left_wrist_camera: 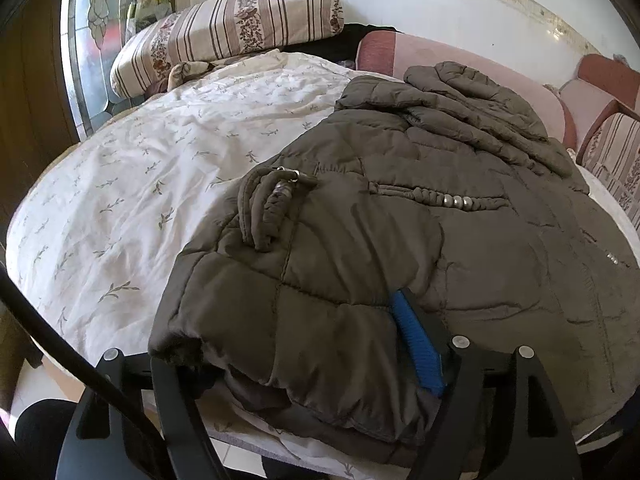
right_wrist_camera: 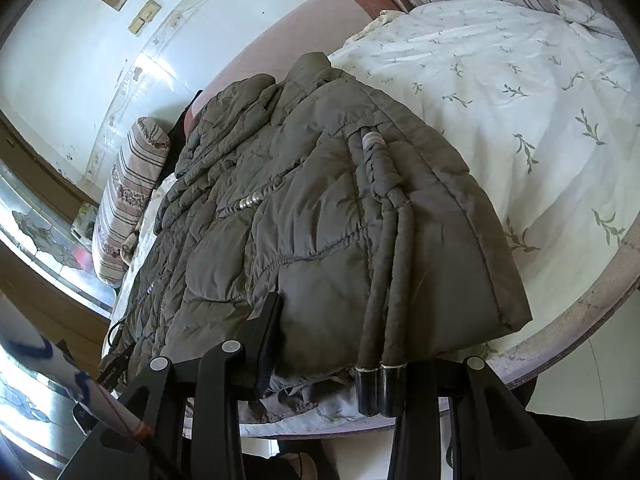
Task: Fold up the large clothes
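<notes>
A white leaf-print bed [left_wrist_camera: 132,184] carried the quilted olive jacket [left_wrist_camera: 400,232] along its near edge. The left claw [left_wrist_camera: 296,364] gripped the jacket's hem corner; the right claw [right_wrist_camera: 344,344] clamped the hem too.

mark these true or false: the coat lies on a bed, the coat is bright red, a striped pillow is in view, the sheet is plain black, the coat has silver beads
1. The coat lies on a bed: true.
2. The coat is bright red: false, it is dull brown.
3. A striped pillow is in view: true.
4. The sheet is plain black: false, it is white with small leaf sprigs.
5. The coat has silver beads: true.
</notes>
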Available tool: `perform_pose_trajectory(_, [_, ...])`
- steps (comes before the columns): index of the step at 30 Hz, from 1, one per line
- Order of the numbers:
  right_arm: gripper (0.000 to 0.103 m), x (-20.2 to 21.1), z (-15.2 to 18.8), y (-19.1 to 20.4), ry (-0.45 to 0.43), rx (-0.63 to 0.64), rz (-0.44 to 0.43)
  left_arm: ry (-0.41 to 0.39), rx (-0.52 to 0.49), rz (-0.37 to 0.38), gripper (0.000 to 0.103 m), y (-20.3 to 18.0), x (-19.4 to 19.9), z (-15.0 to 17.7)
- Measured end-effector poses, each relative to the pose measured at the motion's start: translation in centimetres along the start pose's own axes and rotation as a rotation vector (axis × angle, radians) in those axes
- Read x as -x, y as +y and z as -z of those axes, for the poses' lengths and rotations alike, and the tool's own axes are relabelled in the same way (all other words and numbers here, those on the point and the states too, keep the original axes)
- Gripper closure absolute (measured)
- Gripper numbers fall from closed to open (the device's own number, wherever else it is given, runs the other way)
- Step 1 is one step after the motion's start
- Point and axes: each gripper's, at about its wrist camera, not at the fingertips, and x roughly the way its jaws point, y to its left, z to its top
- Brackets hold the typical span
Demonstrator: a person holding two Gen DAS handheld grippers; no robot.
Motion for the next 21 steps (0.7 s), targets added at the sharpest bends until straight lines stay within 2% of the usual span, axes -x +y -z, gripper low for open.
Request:
perform_pose_trajectory(11, [0.063, 0.1, -0.2, 0.2, -0.010, -0.002, -0.015, -0.011, -0.030, -0.041, 0.022, -0.4, 0.1, 0.1])
perform_pose_trajectory(14, [0.063, 0.2, -0.4, 0.8, -0.007, 0.037, 0.013, -0.008, -0.022, -0.044, 0.022, -0.4, 0.1, 0.1])
perform_pose_trajectory(17, [0.066, 0.8, -0.4, 2.3, -0.032, 0.125, 0.076, -0.017, -0.041, -0.055, 0.022, -0.5, 0.4, 0.0])
perform_pose_trajectory(19, [0.074, 1.4, -0.4, 3.2, -0.071, 0.174, 0.094, -0.034, -0.072, -0.058, 0.029, -0.9, 0.7, 0.0])
perform_pose_trajectory(21, [0.081, 1.9, -0.3, 4.4, -0.106, 0.254, 0.123, -0.053, -0.093, -0.062, 0.041, -1.2, 1.1, 0.0])
